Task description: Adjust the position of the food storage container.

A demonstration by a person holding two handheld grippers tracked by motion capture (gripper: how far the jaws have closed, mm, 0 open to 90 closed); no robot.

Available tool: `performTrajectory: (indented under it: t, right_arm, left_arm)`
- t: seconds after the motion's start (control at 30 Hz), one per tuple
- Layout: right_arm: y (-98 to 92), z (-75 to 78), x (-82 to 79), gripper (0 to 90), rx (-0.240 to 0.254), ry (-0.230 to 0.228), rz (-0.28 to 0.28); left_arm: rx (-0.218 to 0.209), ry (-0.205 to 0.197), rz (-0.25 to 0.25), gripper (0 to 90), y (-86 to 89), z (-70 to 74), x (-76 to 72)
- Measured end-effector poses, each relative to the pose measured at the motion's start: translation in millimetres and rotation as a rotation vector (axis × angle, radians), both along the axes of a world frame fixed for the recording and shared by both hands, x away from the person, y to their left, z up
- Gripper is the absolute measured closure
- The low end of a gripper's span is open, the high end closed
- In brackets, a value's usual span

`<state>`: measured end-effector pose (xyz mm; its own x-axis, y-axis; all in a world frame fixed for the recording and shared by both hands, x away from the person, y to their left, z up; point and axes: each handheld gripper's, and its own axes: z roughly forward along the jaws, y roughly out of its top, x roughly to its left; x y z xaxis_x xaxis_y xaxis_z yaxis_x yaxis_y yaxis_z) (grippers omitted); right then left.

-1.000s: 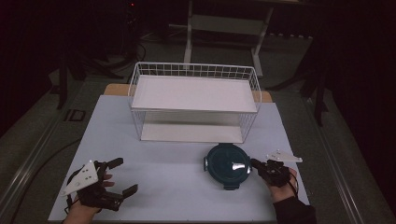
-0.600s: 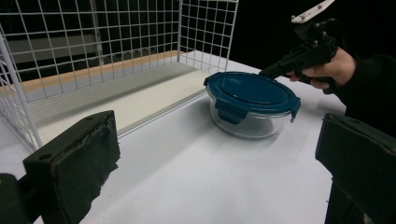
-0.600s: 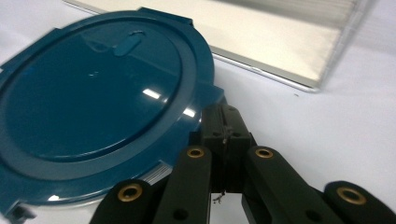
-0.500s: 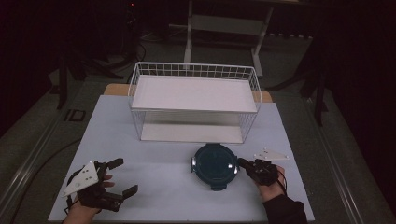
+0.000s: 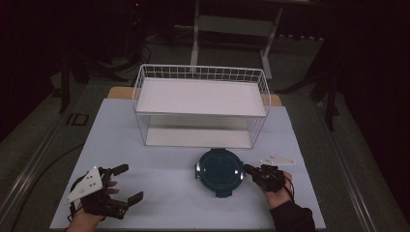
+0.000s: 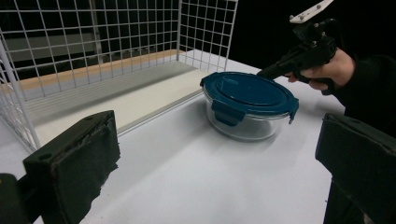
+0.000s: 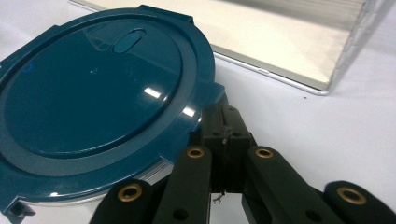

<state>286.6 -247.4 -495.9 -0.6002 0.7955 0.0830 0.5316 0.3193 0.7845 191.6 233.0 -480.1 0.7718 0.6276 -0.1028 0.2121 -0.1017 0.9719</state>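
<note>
A round glass container with a dark blue clip lid [image 5: 220,171] [image 6: 250,100] [image 7: 93,88] stands on the white table, just in front of the wire basket. My right gripper [image 5: 247,169] [image 6: 264,73] [image 7: 226,123] is shut, jaws pressed together, and its tip rests against the lid's right rim. Nothing is held between those jaws. My left gripper [image 5: 131,182] [image 6: 217,158] sits at the table's front left, open and empty, pointing toward the container from well apart.
A white wire basket [image 5: 200,72] [image 6: 93,42] with a flat white shelf on top and a white floor panel [image 7: 289,42] takes the middle back of the table [image 5: 159,159]. Dark floor and metal stand legs lie beyond.
The container has slid a little to the left across the table with the shut right gripper following at its right rim. The left gripper has stayed put.
</note>
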Motion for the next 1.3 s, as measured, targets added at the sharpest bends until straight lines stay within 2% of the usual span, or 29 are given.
performTrajectory:
  t: [0.6, 0.7, 1.0, 1.23, 1.3]
  right_arm:
    - [35.5, -0.2, 3.2, 90.0, 0.027, 0.009, 0.071]
    - [45.1, -0.1, 2.5, 90.0, 0.017, 0.0, 0.081]
    - [66.7, -1.6, 4.9, 90.0, 0.036, 0.008, 0.128]
    - [80.0, -0.9, 6.5, 90.0, 0.026, 0.007, 0.121]
    - [83.7, -1.3, 6.8, 90.0, 0.035, 0.015, 0.135]
  left_arm:
    - [-0.004, 0.007, -0.006, 0.0, 0.4, -0.8, 0.8]
    - [-0.004, 0.009, -0.004, 0.0, 0.5, -0.9, 0.6]
    - [0.002, 0.009, -0.012, 0.0, -0.3, -1.8, 0.6]
    - [0.007, 0.011, -0.013, 0.0, -1.5, -1.9, 0.9]
    - [0.007, 0.011, -0.015, 0.0, -1.9, -1.9, 0.6]
